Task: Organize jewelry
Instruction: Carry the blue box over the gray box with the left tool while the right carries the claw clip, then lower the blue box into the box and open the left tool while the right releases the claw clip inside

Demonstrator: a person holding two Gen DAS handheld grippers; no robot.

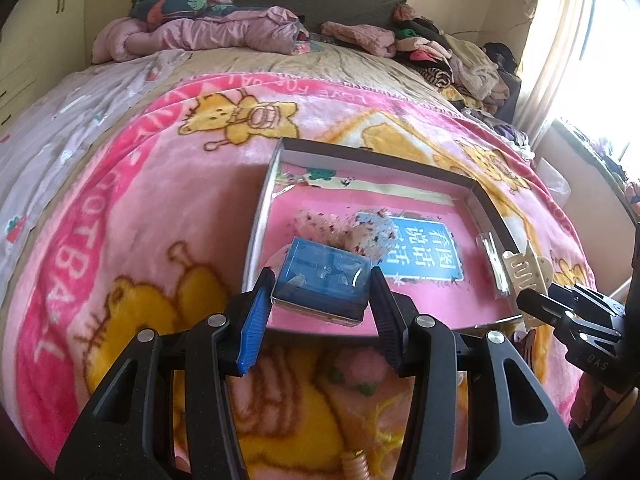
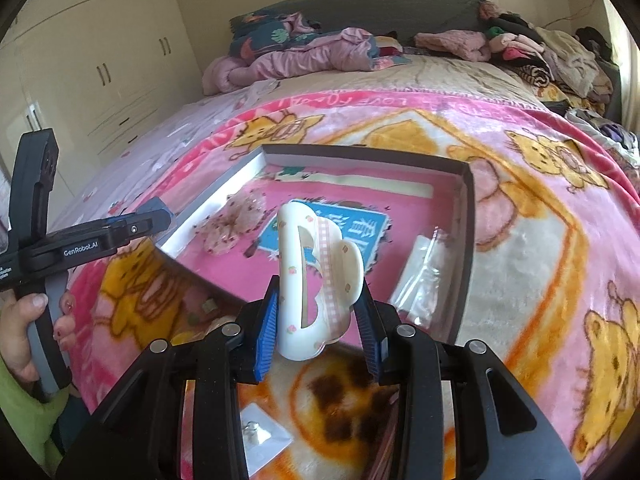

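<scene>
Over the fleecy pink blanket, left tongs gripping a glossy blue box, right tongs a smooth cream hair claw.

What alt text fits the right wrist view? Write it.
The right gripper holds a cream hair clip above a shallow box on a pink cartoon blanket. At left, a hand holds the left gripper.

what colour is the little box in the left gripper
Translucent blue box, held in the left gripper; clearest in the left wrist view.
</scene>
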